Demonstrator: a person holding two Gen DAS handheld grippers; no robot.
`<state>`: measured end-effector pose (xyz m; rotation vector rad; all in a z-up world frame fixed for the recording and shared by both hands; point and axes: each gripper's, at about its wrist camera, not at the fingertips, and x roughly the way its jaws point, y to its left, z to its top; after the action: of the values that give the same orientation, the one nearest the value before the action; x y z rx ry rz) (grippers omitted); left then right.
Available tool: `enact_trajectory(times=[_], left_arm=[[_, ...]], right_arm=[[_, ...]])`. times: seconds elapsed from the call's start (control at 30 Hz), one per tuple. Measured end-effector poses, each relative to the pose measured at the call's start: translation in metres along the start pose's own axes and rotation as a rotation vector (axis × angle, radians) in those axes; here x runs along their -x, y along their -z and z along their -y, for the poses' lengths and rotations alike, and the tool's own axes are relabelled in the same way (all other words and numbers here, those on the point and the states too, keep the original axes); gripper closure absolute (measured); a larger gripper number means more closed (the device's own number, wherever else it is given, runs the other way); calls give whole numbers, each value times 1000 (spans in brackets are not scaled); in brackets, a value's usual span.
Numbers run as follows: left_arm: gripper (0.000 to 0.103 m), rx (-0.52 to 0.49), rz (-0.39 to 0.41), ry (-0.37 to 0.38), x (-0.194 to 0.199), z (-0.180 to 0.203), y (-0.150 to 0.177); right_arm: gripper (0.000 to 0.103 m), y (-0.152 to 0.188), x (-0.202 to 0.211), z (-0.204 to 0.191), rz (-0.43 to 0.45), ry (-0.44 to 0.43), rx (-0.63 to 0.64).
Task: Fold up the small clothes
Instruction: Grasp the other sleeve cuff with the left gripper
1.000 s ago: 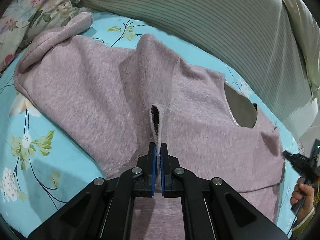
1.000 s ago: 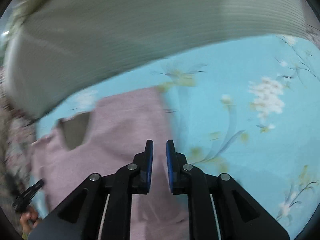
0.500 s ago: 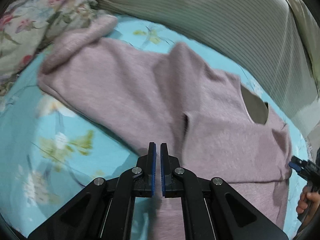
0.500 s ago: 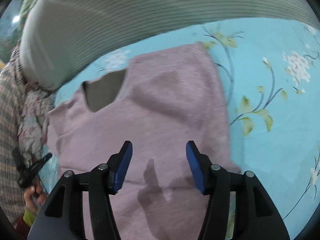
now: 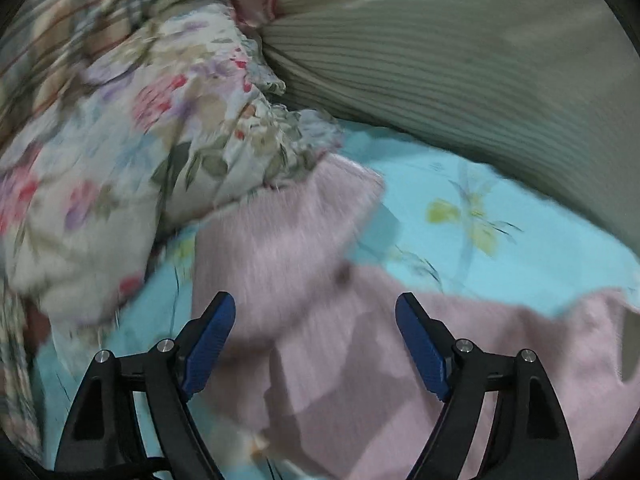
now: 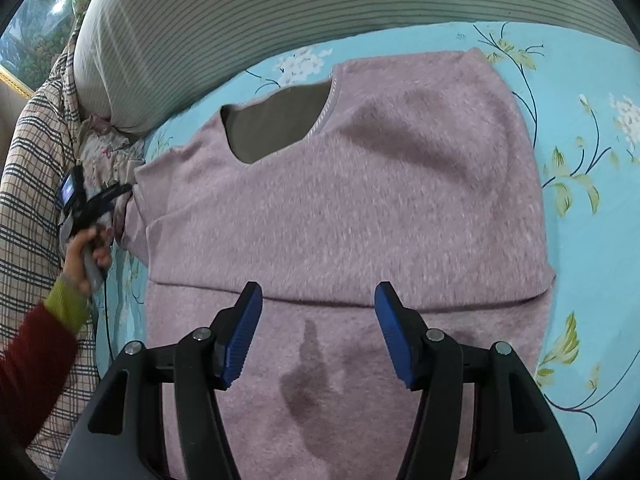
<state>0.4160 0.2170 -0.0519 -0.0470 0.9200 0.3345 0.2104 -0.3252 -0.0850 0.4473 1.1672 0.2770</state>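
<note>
A fuzzy mauve sweater [image 6: 360, 200] lies flat on a light blue floral bedsheet [image 6: 592, 240], neckline toward the pillow, with a fold line across it just ahead of my right gripper [image 6: 318, 320]. That gripper is open and empty above the sweater's lower part. In the left wrist view, my left gripper [image 5: 314, 332] is open and empty above a sleeve [image 5: 288, 240] of the same sweater that reaches toward the quilt. The left gripper also shows in the right wrist view [image 6: 96, 204], at the sweater's left edge.
A grey striped pillow [image 6: 280, 12] lies along the far side of the bed. A floral quilt [image 5: 120, 120] is bunched at the left by the sleeve. A plaid blanket [image 6: 32, 168] lies at the left in the right wrist view.
My left gripper let go of the sweater fabric, opened wide and swung left toward the sleeve. My right gripper opened and moved over the sweater's body.
</note>
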Motion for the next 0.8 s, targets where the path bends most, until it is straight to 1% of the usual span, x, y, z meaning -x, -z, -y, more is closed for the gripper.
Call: enact_trajectory(times=[0.07, 0.13, 0.17, 0.2, 0.23, 0.27, 0.3, 0.37, 0.4, 0.47, 0.63, 0.7, 0.73, 0.8], left_arm=[[20, -46, -17, -43, -19, 6, -15], [20, -60, -20, -75, -32, 8, -26], [33, -58, -23, -69, -36, 7, -29], [61, -55, -28, -56, -39, 6, -32], [78, -40, -47, -18, -42, 4, -36], [99, -16, -56, 22, -41, 1, -38], [99, -1, -47, 39, -37, -1, -36], [99, 26, 2, 76, -18, -6, -32], [99, 32, 12, 94, -11, -7, -29], [99, 59, 36, 148, 8, -7, -20], [99, 112, 89, 288, 66, 1, 15], [99, 140, 104, 351, 94, 8, 30], [99, 146, 117, 389, 116, 17, 42], [99, 139, 134, 448, 147, 35, 59]], right_arm=[[43, 0, 2, 3, -2, 9, -5], [43, -1, 4, 6, 3, 15, -14], [43, -1, 5, 7, 6, 15, -17], [43, -2, 6, 8, 10, 14, -19], [43, -3, 6, 8, 14, 12, -20], [43, -4, 7, 7, 17, 9, -19], [43, -4, 7, 6, 22, 3, -18], [43, -4, 6, 2, 27, -6, -12], [43, -4, 6, 0, 28, -11, -10], [43, -3, 5, -5, 27, -28, -10], [43, 2, 7, -18, 45, -53, 3], [43, 5, 10, -20, 54, -60, 4], [43, 7, 12, -20, 60, -60, 5], [43, 9, 15, -19, 70, -62, -5]])
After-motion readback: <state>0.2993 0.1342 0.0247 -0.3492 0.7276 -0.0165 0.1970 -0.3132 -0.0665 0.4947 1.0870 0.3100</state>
